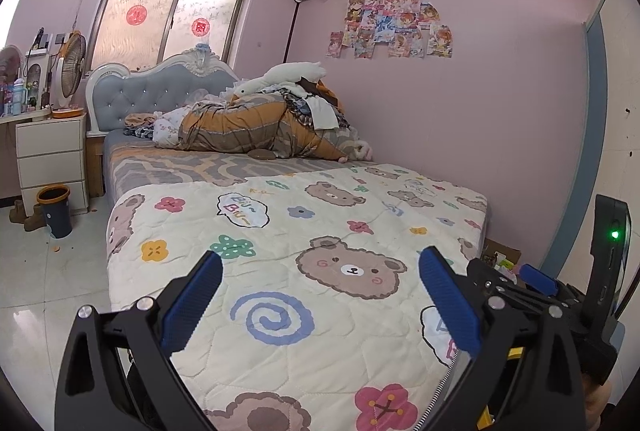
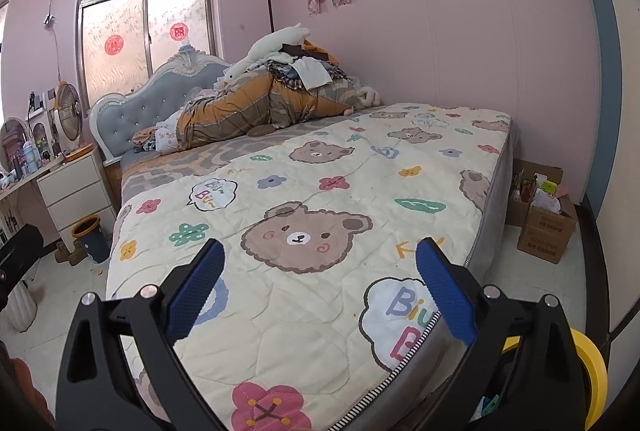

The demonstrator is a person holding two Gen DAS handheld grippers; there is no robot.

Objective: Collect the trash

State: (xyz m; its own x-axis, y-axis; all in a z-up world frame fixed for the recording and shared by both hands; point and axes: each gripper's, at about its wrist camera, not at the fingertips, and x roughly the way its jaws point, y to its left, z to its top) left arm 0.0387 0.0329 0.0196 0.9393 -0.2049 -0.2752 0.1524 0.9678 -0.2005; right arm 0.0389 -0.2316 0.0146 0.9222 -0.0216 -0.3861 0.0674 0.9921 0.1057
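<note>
Trash is not yet in my grasp: orange scraps lie on the floor by the bin. Left gripper and right gripper hover released above the bed; next, reach floorward.

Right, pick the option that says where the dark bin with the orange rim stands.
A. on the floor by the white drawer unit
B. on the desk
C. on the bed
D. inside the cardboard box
A: the bin stands on the tiled floor in front of the white drawer unit, left of the bed, with both tongs open and holding nothing.
</note>
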